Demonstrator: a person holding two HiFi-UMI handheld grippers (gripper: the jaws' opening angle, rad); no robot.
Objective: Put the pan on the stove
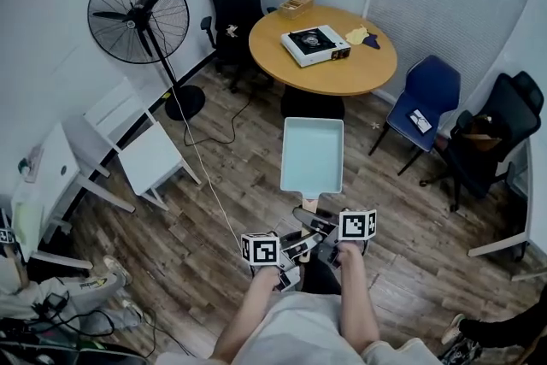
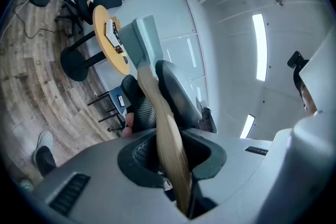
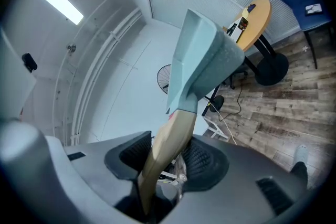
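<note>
I hold a pale blue square pan [image 1: 312, 154] level above the wooden floor, by its wooden handle [image 1: 309, 203]. My left gripper [image 1: 299, 246] and right gripper [image 1: 316, 224] are both shut on that handle, close to my body. In the left gripper view the handle [image 2: 169, 136] runs between the jaws of the left gripper [image 2: 170, 153] up to the pan [image 2: 147, 42]. The right gripper [image 3: 167, 159] shows the same handle [image 3: 169, 139] and the pan [image 3: 202, 60]. The portable stove [image 1: 314, 44] sits on the round wooden table [image 1: 342, 74] ahead, also visible as stove [image 2: 112, 33] and stove [image 3: 242, 24].
A standing fan [image 1: 139, 15] and a black office chair [image 1: 233, 0] are at the back left. A blue chair [image 1: 426, 94] and another black chair [image 1: 504, 120] stand to the right. White chairs [image 1: 141, 151] line the left. A basket [image 1: 296, 6] and cloths [image 1: 363, 37] share the table.
</note>
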